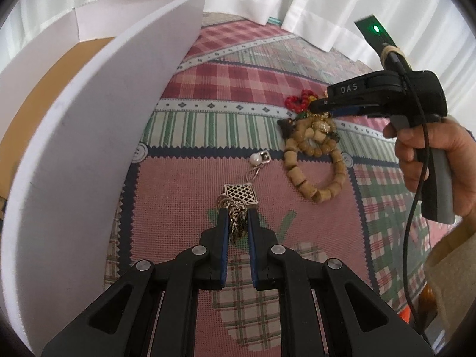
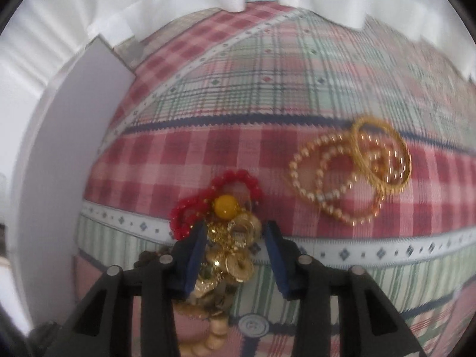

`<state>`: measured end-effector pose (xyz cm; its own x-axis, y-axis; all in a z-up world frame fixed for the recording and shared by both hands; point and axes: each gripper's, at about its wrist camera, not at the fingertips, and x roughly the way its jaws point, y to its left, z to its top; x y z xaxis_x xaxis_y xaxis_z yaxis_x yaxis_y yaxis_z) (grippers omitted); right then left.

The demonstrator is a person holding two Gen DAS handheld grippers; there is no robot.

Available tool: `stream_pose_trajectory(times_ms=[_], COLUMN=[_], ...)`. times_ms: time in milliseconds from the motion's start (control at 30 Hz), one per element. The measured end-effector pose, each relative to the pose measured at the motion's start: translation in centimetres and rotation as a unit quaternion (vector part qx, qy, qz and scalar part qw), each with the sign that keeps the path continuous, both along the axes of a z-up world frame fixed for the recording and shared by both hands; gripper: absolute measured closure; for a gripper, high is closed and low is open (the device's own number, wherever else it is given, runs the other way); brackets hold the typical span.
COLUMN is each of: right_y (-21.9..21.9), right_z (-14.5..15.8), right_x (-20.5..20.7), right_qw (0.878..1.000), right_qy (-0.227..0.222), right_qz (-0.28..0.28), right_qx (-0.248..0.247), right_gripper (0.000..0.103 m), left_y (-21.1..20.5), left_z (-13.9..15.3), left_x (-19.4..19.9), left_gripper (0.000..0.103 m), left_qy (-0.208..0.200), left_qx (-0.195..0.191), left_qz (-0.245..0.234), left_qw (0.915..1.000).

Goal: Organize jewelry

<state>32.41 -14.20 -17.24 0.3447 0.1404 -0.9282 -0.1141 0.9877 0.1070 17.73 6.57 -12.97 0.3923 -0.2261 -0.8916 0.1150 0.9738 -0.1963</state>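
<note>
My left gripper (image 1: 237,218) is shut on a bunched silver chain (image 1: 236,226) with a square lattice pendant (image 1: 241,194) and a pearl (image 1: 255,158) lying beyond it on the cloth. A wooden bead bracelet (image 1: 312,163) lies to its right. My right gripper (image 2: 235,238) is open around a heap of gold coin jewelry (image 2: 235,247), low over it. A red bead strand (image 2: 214,196) with a yellow bead (image 2: 225,206) lies just ahead of the fingers. The right gripper also shows in the left wrist view (image 1: 315,107), over the same heap.
A white foam board wall (image 1: 89,148) curves along the left, with a brown cardboard box (image 1: 38,95) behind it. Gold bead strands and gold bangles (image 2: 357,172) lie to the right on the patchwork plaid tablecloth (image 2: 238,104). White curtains (image 1: 327,0) hang behind.
</note>
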Motion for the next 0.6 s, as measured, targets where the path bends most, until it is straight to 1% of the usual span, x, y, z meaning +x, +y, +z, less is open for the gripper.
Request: stream_pose_trajectory(times_ms=[67, 133, 167, 233, 400, 467, 600], right_y=[0.3, -0.1, -0.6, -1.7, -3.3, -3.3, -3.5], right_z=[0.0, 0.5, 1.1, 2.2, 5.0, 6.2, 9.4], right_x=[0.2, 0.2, 0.1, -0.3, -1.9, -2.3, -3.9], right_qw=[1.000, 1.000, 1.000, 0.999, 0.998, 0.998, 0.996], right_qy=[-0.003, -0.010, -0.013, -0.020, -0.036, -0.046, -0.073], right_qz=[0.008, 0.004, -0.003, -0.010, 0.006, 0.011, 0.026], right_qx=[-0.009, 0.002, 0.012, 0.037, 0.046, 0.048, 0.047], right_gripper=[0.076, 0.085, 0.092, 0.093, 0.093, 0.093, 0.093], left_y=[-0.1, -0.1, -0.2, -0.2, -0.5, -0.5, -0.3], left_z=[-0.1, 0.2, 0.4, 0.8, 2.3, 3.4, 5.6], left_x=[0.0, -0.1, -0.1, -0.2, -0.5, -0.9, -1.3], left_gripper=[0.093, 0.093, 0.093, 0.093, 0.093, 0.093, 0.093], left_qy=[0.001, 0.000, -0.002, -0.006, -0.016, -0.023, -0.029], left_qx=[0.002, 0.001, 0.000, -0.002, -0.012, -0.019, -0.029], left_qz=[-0.001, -0.002, -0.003, -0.006, -0.008, -0.007, 0.001], left_qw=[1.0000, 1.0000, 1.0000, 1.0000, 0.9998, 0.9995, 0.9992])
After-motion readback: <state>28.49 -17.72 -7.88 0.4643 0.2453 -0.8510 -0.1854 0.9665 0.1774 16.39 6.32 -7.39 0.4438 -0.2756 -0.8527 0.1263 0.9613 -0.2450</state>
